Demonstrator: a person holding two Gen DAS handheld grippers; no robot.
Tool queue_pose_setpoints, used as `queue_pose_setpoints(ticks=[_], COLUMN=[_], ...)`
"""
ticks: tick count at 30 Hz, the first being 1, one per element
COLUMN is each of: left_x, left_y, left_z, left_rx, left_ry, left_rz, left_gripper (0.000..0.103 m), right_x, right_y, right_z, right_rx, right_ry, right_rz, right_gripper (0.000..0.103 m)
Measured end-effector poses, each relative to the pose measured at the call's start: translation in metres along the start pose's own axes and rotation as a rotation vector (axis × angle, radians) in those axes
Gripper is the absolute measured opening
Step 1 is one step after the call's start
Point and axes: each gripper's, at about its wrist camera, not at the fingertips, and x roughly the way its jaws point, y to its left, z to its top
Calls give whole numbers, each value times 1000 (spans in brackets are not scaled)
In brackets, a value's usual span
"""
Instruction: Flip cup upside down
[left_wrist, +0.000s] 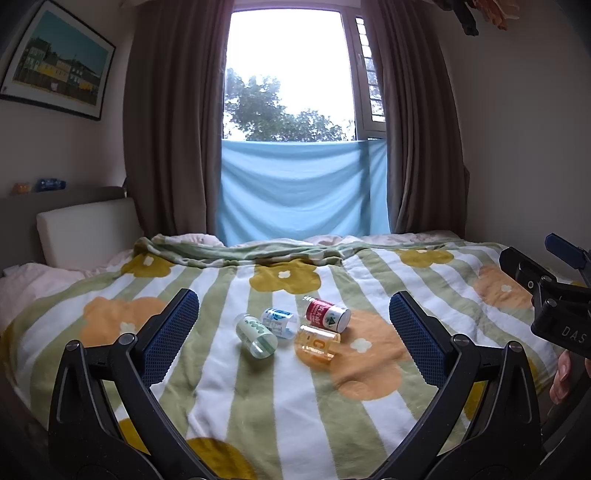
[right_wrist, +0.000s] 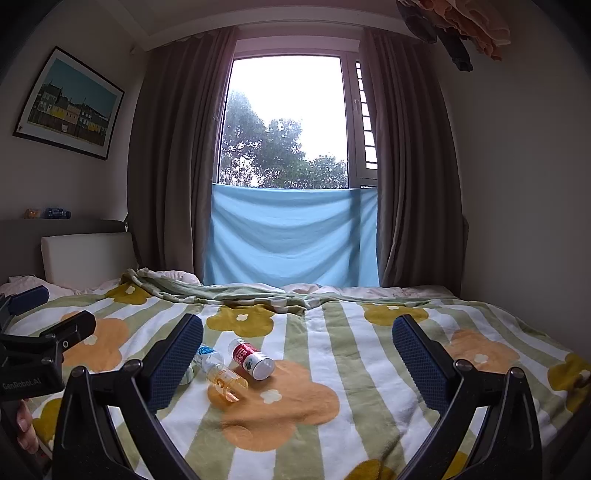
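Several small clear cups lie on their sides in a cluster on the flowered blanket (left_wrist: 280, 398). A green-striped cup (left_wrist: 257, 336), a blue-printed cup (left_wrist: 279, 322), a red-labelled cup (left_wrist: 328, 315) and an orange cup (left_wrist: 317, 344) touch or nearly touch. In the right wrist view the red cup (right_wrist: 253, 358), orange cup (right_wrist: 226, 382) and blue cup (right_wrist: 207, 356) show; the green one is mostly hidden behind my finger. My left gripper (left_wrist: 294, 334) is open and empty, short of the cups. My right gripper (right_wrist: 297, 360) is open and empty, to the cups' right.
The bed's blanket (right_wrist: 332, 369) ends at rumpled bedding by a blue cloth (left_wrist: 303, 192) under the window. A white headboard cushion (left_wrist: 88, 232) stands at the left. The right gripper's body (left_wrist: 554, 295) shows at the left view's right edge.
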Motion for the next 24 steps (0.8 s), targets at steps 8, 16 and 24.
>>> queue_pose_setpoints(ticks=[8, 16, 24], left_x=[-3, -6, -6], left_y=[-2, 1, 8], left_z=[0, 1, 5], left_rx=[-9, -11, -26], left_ry=[-24, -30, -38], left_rz=[0, -2, 7], left_gripper=[103, 103, 103], right_x=[-1, 1, 2], right_y=[-1, -1, -5], right_z=[2, 3, 7], right_rx=[5, 8, 18], right_ry=[-8, -4, -7], right_rz=[2, 8, 13], right_gripper=[103, 103, 103])
